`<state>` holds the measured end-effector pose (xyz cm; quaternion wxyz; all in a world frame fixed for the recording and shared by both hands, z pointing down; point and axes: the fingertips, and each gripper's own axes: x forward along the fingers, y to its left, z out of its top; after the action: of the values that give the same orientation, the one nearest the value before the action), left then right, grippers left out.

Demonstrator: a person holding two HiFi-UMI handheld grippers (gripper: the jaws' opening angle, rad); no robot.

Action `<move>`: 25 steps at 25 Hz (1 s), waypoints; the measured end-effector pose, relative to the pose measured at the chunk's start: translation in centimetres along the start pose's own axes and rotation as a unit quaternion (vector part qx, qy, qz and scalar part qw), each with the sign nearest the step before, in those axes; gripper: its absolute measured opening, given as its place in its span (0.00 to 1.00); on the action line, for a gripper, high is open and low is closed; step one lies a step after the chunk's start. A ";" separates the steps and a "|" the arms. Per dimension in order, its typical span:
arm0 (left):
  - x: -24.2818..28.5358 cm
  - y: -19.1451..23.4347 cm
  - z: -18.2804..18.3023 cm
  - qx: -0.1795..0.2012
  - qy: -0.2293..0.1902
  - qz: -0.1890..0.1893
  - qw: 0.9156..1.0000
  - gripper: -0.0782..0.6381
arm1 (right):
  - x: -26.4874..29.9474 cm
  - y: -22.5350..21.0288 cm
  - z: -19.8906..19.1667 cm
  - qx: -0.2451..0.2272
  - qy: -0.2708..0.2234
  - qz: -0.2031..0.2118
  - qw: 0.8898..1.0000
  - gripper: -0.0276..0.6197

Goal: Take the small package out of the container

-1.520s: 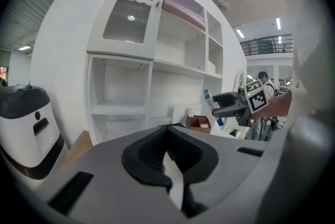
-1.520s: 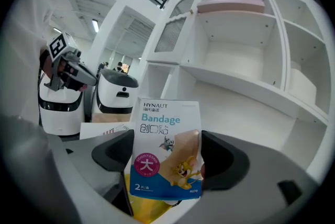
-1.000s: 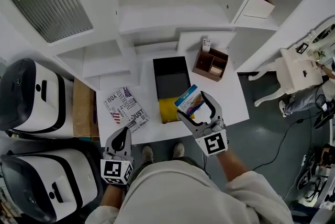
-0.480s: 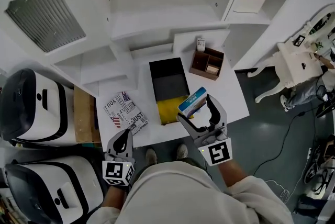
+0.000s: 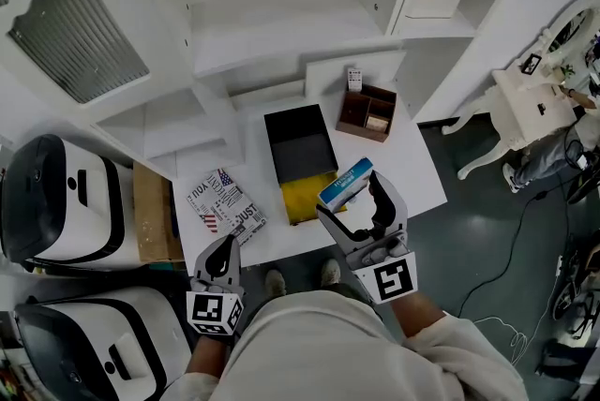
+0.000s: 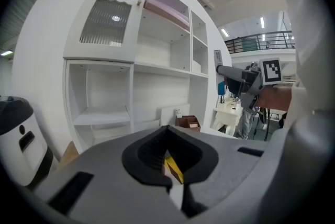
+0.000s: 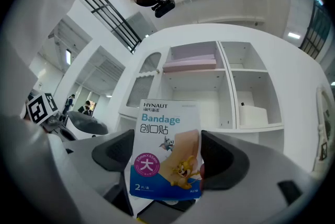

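Nearest, at 7 o'clock in the head view: left gripper [image 5: 224, 246], jaws pressed together with nothing between them. At 5 o'clock, right gripper [image 5: 349, 198], clamped narrow on the small package [image 5: 344, 183], a blue-and-white bandage packet held above the table [image 5: 412, 170]. Farther, toward 12 o'clock: open black container [image 5: 298, 129], yellow at its near end, just beside the packet.

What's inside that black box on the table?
In the black box, a yellow thing lies at the near end; the rest looks dark and bare. The bandage package in the right gripper hides part of it.
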<state>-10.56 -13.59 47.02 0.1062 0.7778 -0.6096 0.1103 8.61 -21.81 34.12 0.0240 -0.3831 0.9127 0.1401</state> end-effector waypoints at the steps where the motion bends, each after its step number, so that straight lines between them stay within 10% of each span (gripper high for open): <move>1: 0.0 0.0 0.0 0.000 0.000 0.000 1.000 0.12 | 0.0 0.0 0.0 0.001 0.001 -0.001 1.000 0.70; 25: 0.1 0.3 0.7 -0.001 -0.012 0.002 1.000 0.12 | -0.3 -0.2 -2.0 0.003 0.033 -0.006 0.999 0.69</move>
<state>-10.81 -13.91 46.43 0.0996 0.7780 -0.6121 0.1005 9.12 -22.28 36.00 -0.0047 -0.3925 0.9113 0.1245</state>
